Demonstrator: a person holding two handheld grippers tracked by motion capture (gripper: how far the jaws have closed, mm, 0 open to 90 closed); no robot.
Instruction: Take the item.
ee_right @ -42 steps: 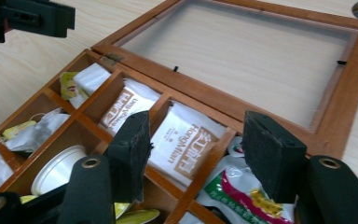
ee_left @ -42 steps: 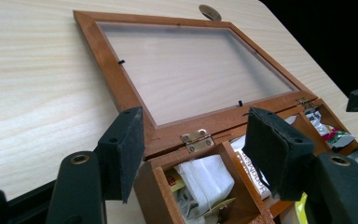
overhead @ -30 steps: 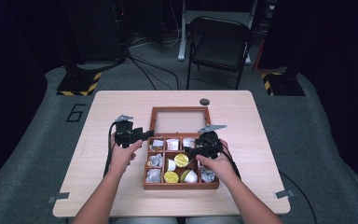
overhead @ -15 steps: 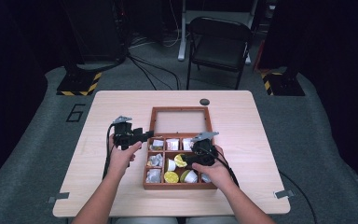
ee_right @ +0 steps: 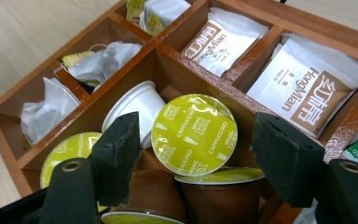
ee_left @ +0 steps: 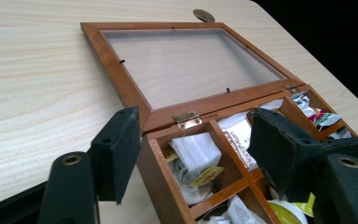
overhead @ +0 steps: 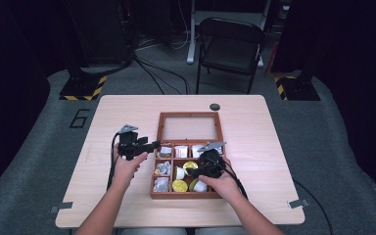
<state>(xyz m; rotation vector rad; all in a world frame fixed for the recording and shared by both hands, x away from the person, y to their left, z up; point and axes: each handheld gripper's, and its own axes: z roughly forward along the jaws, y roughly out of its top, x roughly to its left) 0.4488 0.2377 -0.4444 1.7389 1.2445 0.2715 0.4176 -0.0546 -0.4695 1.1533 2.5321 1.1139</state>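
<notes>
Already the wooden tea box [overhead: 186,156] lies open in the high view, its glass lid [overhead: 190,126] laid flat back on the surface [overhead: 127,105], so the opening is done and the sorting inside is what you have left. Your left claw [overhead: 152,145] hangs at the box's left edge beside the far row, and your right claw [overhead: 195,172] is down over the middle compartments where the yellow-lidded capsules sit. Both have just been widening their jaws.

In the left gripper view, your left claw [ee_left: 196,158] stands spread with nothing pinched; one jaw is outside the box wall, the other over the far compartments. Tea bags [ee_left: 193,156] fill the corner cell, and a white sachet [ee_left: 240,137] next to it carries lettering that looks like "HongMian", seen on its side. The brass hinge [ee_left: 188,119] is in plain sight.

In the right gripper view, your right claw [ee_right: 196,154] is spread on either side of a tilted cappuccino capsule [ee_right: 194,134], the pads not yet touching it, so I judge the pick has not begun. Its foil reads "CAPPUCCINO" several times over. Two sachets [ee_right: 303,91] behind read "HongMian". More brown capsules [ee_right: 219,196] wait below it.
</notes>
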